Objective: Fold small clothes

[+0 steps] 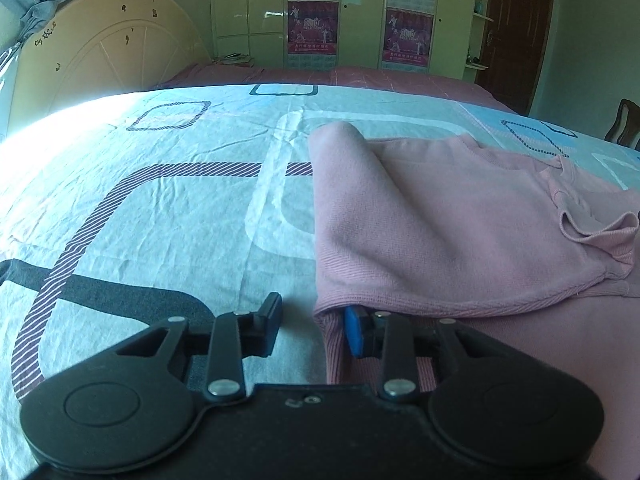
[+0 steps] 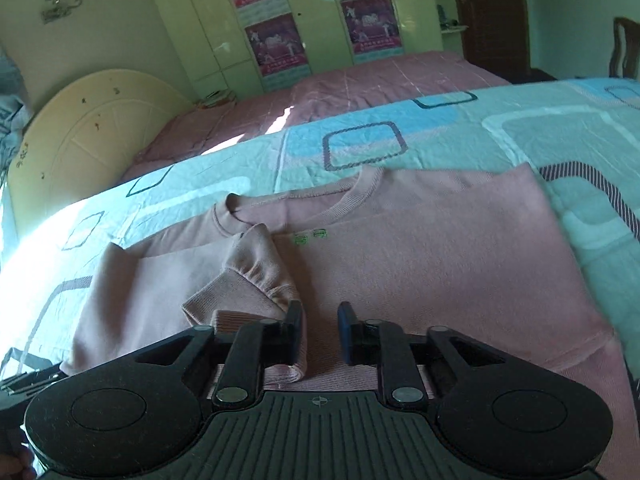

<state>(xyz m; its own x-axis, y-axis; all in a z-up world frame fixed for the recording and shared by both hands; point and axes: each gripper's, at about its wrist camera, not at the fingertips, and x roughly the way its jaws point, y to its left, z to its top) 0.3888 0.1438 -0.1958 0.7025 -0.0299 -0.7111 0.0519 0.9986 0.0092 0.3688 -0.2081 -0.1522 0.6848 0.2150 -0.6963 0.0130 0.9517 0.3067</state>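
A small pink sweatshirt (image 2: 420, 256) lies flat on the patterned bedsheet (image 2: 520, 136), neck away from me. Its left side and sleeve (image 2: 248, 276) are folded in over the body, cuff near the hem. My right gripper (image 2: 320, 332) is open, low over the hem, its left finger touching the folded cuff. In the left wrist view the sweatshirt (image 1: 440, 232) fills the right half, its folded edge running away from me. My left gripper (image 1: 314, 322) is open at the hem corner, with its right blue-padded finger tucked under the fabric fold and its left finger on the sheet.
The bedsheet (image 1: 140, 200) spreads wide to the left of the garment. A pink cover (image 2: 360, 84) lies beyond it. A cream headboard (image 1: 108, 44), wardrobes with posters (image 2: 276, 40), a dark door (image 1: 516, 28) and a chair (image 1: 624, 124) stand around the bed.
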